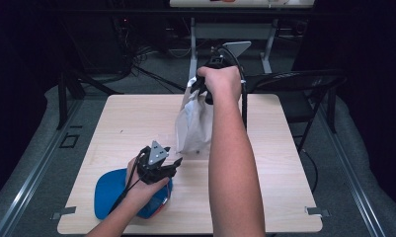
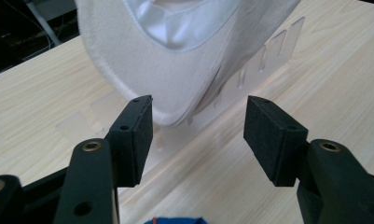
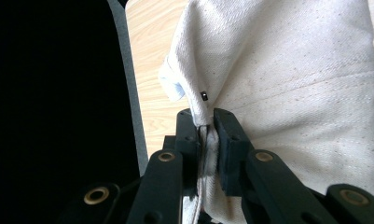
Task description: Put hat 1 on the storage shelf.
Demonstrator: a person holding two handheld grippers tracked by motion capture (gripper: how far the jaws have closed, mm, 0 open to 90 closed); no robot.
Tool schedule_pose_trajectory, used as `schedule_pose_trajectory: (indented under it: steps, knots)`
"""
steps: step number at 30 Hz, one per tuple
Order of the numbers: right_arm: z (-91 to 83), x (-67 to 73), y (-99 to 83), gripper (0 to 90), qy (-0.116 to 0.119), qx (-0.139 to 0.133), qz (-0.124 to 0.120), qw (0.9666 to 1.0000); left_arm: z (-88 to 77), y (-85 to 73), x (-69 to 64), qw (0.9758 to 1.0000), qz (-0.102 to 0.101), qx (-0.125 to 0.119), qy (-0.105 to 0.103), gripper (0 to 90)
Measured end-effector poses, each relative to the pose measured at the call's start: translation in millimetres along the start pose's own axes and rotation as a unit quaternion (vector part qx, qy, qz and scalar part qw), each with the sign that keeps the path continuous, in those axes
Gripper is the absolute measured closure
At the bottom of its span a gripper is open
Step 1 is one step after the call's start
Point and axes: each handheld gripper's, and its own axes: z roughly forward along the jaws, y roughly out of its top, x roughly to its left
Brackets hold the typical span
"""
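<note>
At the worktop's (image 1: 264,163) near left, the left tool (image 1: 172,166) hovers over a blue cap (image 1: 106,190), jaws wide and empty. Farther, at centre, the right tool (image 3: 206,126) pinches a white cloth bag (image 1: 193,123), which hangs above a clear rack (image 2: 268,51).

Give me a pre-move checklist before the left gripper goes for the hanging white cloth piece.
1. Right gripper pinching the white cloth cap at its edge: ok.
2. Left gripper jaws wide open, nothing between them: ok.
3. Cap's lower edge centred ahead of the left jaws: ok.
4. Cap clear of the clear plastic slotted stand behind it: cannot tell.
5. Blue cap under the left hand clear of the path: ok.
6. Light wooden table ahead free: ok.
</note>
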Motion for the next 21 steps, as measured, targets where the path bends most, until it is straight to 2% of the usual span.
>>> schedule_pose_trajectory:
  steps: [5,7,8,9,10,11,12,13,14,15,16,18,20,21]
  knots:
    - [1.2,1.1,-0.7,81.2,-0.002,0.006,-0.007,1.0000,8.7,9.1,-8.9,0.9998,0.002,-0.009,0.017,40.7]
    - [3.0,2.9,-2.3,81.1,-0.003,0.001,-0.008,1.0000,14.0,12.4,-12.2,0.9993,0.012,0.005,0.036,46.2]
    - [3.0,2.9,-2.3,81.1,-0.003,0.001,-0.008,1.0000,14.0,12.4,-12.2,0.9993,0.012,0.005,0.036,52.6]
    - [2.7,3.3,-2.3,81.2,-0.002,0.007,-0.012,0.9999,14.8,12.3,-11.7,0.9992,0.013,0.008,0.037,52.6]
    - [3.1,3.9,-3.2,81.1,-0.002,0.008,-0.014,0.9999,14.9,11.3,-9.1,0.9995,0.009,0.010,0.029,65.9]
    - [3.1,3.9,-3.2,81.1,-0.002,0.008,-0.014,0.9999,14.9,11.3,-9.1,0.9995,0.009,0.010,0.029,69.9]
    - [3.4,4.3,-3.6,81.1,-0.002,0.007,-0.016,0.9998,13.8,10.4,-7.4,0.9995,0.012,0.008,0.029,69.9]
    - [3.5,5.3,-4.4,81.0,0.001,0.008,-0.021,0.9997,12.3,9.1,-5.9,0.9995,0.012,0.003,0.030,76.9]
    - [3.2,6.2,-4.4,81.0,0.003,0.012,-0.020,0.9997,8.8,6.7,-0.7,0.9996,0.012,-0.002,0.024,78.2]
    - [3.5,6.5,-4.8,80.9,0.006,0.009,-0.022,0.9997,8.8,6.7,-0.7,0.9996,0.012,-0.002,0.024,78.9]
    - [3.5,6.5,-4.8,80.9,0.006,0.009,-0.022,0.9997,7.7,5.4,1.3,0.9998,0.005,-0.007,0.018,78.9]
    - [3.8,8.4,-5.2,81.0,0.005,0.012,-0.026,0.9996,5.5,3.7,6.2,0.9999,0.003,-0.012,0.007,79.7]
    - [3.7,12.1,-6.5,80.9,0.004,0.012,-0.029,0.9995,1.7,1.2,12.2,0.9997,0.004,-0.021,-0.011,81.1]
    - [3.4,13.7,-6.9,80.9,0.003,0.012,-0.031,0.9994,1.7,1.2,12.2,0.9997,0.004,-0.021,-0.011,81.4]
